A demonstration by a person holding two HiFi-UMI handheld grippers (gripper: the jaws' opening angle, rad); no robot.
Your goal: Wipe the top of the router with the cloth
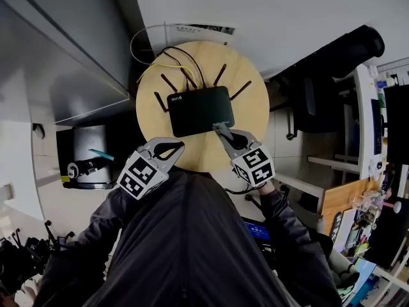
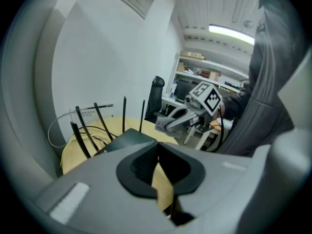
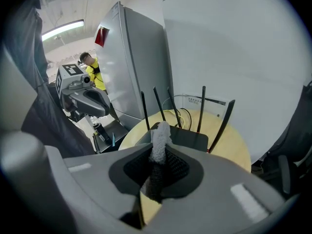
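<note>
Round wooden table [image 1: 252,104] carries the black router [image 1: 199,110] at its middle. At the router's near right corner, the right gripper [image 1: 222,131] pinches the grey cloth [image 3: 160,136], seemingly poised to wipe. The left gripper [image 1: 174,147] hangs off the near left corner, jaws together on nothing, probably keeping clear.

The router [image 1: 199,110] is set at the middle of the table [image 1: 252,133]. Its antennas [image 1: 220,74] are ranged along its far side, and cables [image 1: 167,57] lie behind it. The cloth [image 3: 160,136] is held between the fingers [image 1: 227,138] of the right gripper [image 1: 220,130] at the router's near right corner. The left gripper [image 1: 171,147] is placed to its left, before the router's near left corner. A chair [image 1: 316,88] is seen right of the table.
</note>
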